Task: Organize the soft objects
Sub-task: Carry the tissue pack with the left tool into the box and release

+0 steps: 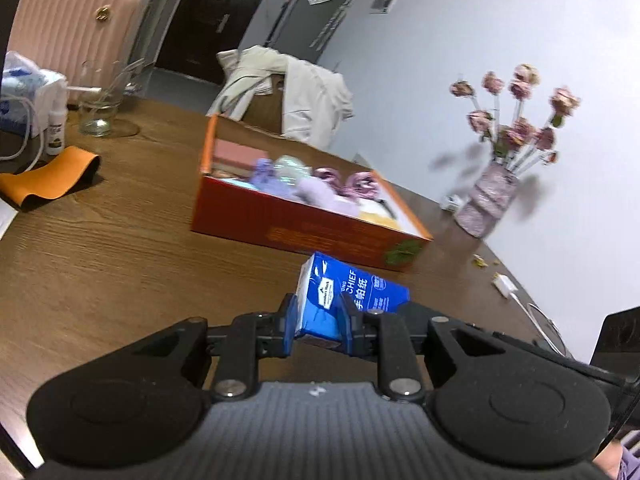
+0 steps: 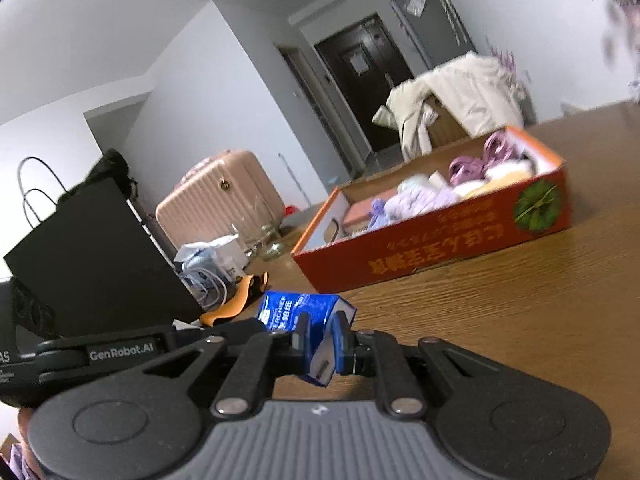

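Tissue pack (image 1: 352, 292) pinched between both hand-held grippers (image 1: 318, 326) (image 2: 320, 344) (orange box (image 1: 288, 224) holding soft items (image 1: 316, 184)).

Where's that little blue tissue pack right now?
The blue tissue pack is pinched between both hand-held grippers, left and right, above the wooden table, just short of the orange box.

Left gripper (image 1: 318, 322) jaws clamp blue tissue pack (image 1: 348, 294).

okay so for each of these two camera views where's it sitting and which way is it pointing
Left wrist: rides the left gripper, looking along its fingers across the table at the orange box; blue tissue pack clamped.
Right wrist: rides the right gripper, facing the same box, gripping the same pack.
Shared: pack, box, table, pink suitcase.
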`<state>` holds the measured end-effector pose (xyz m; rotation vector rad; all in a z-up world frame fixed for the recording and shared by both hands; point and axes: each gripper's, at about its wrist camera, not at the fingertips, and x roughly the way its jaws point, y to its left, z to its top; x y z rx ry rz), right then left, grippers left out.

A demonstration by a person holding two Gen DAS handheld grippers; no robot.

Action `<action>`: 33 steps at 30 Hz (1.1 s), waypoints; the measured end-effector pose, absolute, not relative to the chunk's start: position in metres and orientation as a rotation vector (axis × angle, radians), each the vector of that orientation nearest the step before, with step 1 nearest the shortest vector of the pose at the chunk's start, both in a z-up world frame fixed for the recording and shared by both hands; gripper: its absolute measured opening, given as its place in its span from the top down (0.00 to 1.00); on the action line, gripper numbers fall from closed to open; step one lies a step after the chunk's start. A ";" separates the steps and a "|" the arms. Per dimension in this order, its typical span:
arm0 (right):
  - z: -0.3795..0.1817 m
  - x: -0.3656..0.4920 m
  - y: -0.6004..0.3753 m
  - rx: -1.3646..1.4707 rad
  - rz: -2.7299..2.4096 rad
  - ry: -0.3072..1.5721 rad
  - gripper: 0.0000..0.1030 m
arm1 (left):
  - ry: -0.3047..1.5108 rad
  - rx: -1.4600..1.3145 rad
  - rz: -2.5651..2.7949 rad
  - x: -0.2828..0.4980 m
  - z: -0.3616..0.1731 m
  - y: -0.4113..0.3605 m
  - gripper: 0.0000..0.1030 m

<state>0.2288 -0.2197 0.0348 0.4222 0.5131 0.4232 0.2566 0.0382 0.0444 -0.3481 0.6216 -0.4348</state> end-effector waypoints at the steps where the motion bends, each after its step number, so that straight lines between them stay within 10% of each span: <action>1: 0.037 0.221 -0.224 0.418 0.416 0.502 0.89 | 0.614 -0.341 -0.444 0.250 0.047 0.033 0.79; 17: 0.061 0.219 -0.264 0.440 0.408 0.423 0.89 | 0.548 -0.298 -0.495 0.253 0.076 -0.008 0.79; 33: 0.090 0.462 -0.312 0.337 0.333 0.498 0.89 | 0.620 -0.306 -0.509 0.503 0.104 -0.081 0.79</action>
